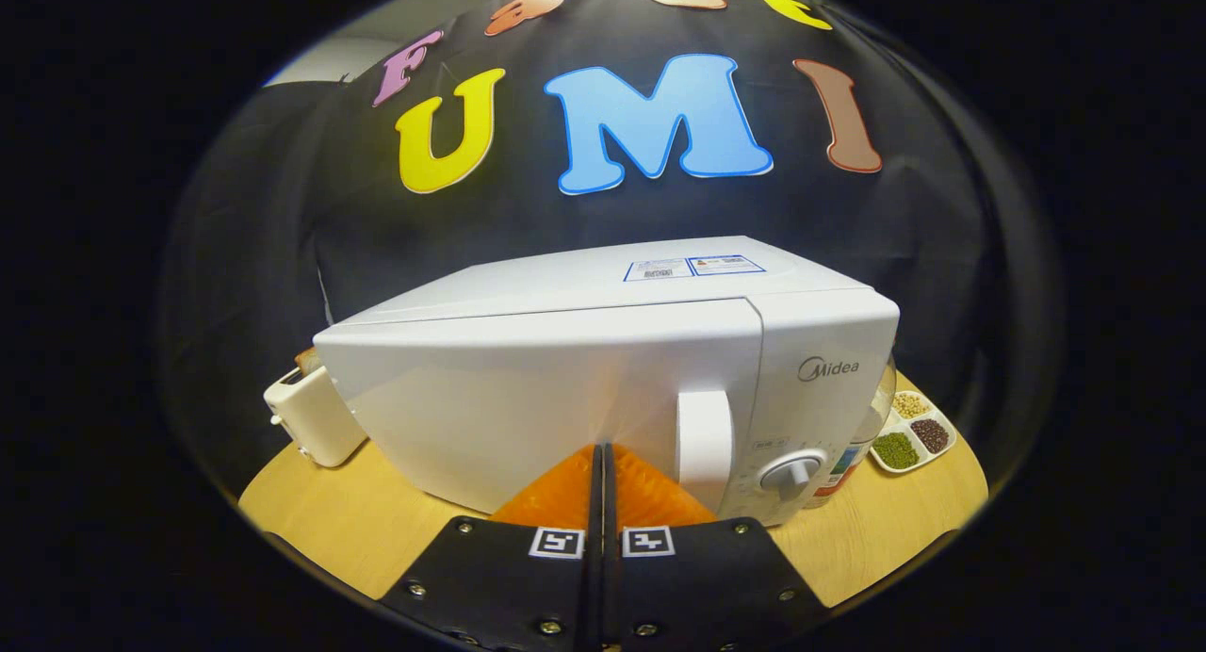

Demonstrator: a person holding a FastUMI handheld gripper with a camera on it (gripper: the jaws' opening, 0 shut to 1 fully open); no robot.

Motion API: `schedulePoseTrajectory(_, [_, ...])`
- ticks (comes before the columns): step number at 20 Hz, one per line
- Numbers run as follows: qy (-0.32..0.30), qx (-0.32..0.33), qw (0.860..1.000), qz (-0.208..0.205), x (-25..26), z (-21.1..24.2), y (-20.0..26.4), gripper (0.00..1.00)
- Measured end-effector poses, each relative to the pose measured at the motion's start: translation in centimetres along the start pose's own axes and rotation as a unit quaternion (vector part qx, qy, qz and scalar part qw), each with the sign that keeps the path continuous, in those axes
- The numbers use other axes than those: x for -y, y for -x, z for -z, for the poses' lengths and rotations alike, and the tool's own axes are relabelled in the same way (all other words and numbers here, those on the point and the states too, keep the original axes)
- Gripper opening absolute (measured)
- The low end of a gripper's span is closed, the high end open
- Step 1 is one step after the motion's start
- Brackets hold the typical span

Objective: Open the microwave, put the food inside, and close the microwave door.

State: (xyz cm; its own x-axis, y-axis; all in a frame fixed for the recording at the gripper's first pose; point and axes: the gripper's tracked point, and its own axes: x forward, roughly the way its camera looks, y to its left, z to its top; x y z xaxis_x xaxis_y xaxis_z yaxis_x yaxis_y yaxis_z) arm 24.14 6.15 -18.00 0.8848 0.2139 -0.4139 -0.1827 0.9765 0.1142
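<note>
Two fingers (586, 478) lie pressed flat together with nothing between them, so the gripper (601, 452) is closed and empty, its tip at or just short of the microwave's (603, 369) door (528, 398), low on the panel (whether it actually touches I cannot tell); closed like that it reads as a single blunt point, better suited to pushing than to grasping. The door sits flush with the body, no gap at its seam; just to the right of the fingers stands the upright handle (705, 437), and beyond that the control panel with its round knob (793, 471). I see no food I could name as the task's own, and the closed door hides the inside, so I judge either the very start, with opening not yet done, or the end, with the door pushed to. Room is tight: the microwave takes most of the round wooden table (358, 525), its front near the table's near edge; a toaster (311, 415) stands just beside its left flank, and on the right a clear bottle (862, 445) and a divided dish (912, 433) of beans and grains sit near the corner, clear of the handle; a door hinged on the left would swing out over the bare wood before the toaster.
</note>
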Motion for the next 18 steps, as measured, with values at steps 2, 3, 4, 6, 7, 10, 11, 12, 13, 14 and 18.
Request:
schedulePoseTrajectory(2, [0.009, -0.002, 1.0, 0.011, 0.2, 0.1, 0.5, 0.01])
schedulePoseTrajectory(3, [0.017, 0.001, 1.0, 0.01, 0.1, -0.2, 1.4, 0.01])
schedulePoseTrajectory(4, [0.023, 0.012, 1.0, 0.011, 0.1, -0.6, 2.6, 0.02])
schedulePoseTrajectory(6, [0.04, 0.036, 0.998, 0.025, 0.4, -1.4, 5.4, 0.01])
schedulePoseTrajectory(7, [0.05, 0.048, 0.997, 0.035, 0.6, -1.8, 7.0, 0.01])
schedulePoseTrajectory(10, [0.072, 0.074, 0.993, 0.054, 0.4, -2.5, 11.2, 0.01])
schedulePoseTrajectory(11, [0.071, 0.079, 0.993, 0.06, 0.3, -2.7, 12.5, 0.01])
schedulePoseTrajectory(12, [0.065, 0.084, 0.992, 0.063, 0.0, -2.8, 13.6, 0.01])
schedulePoseTrajectory(13, [0.056, 0.086, 0.992, 0.067, -0.2, -2.8, 14.7, 0.01])
schedulePoseTrajectory(14, [0.047, 0.089, 0.992, 0.07, -0.5, -3.0, 15.8, 0.01])
schedulePoseTrajectory(18, [0.036, 0.103, 0.99, 0.084, -1.8, -2.9, 19.8, 0.01])
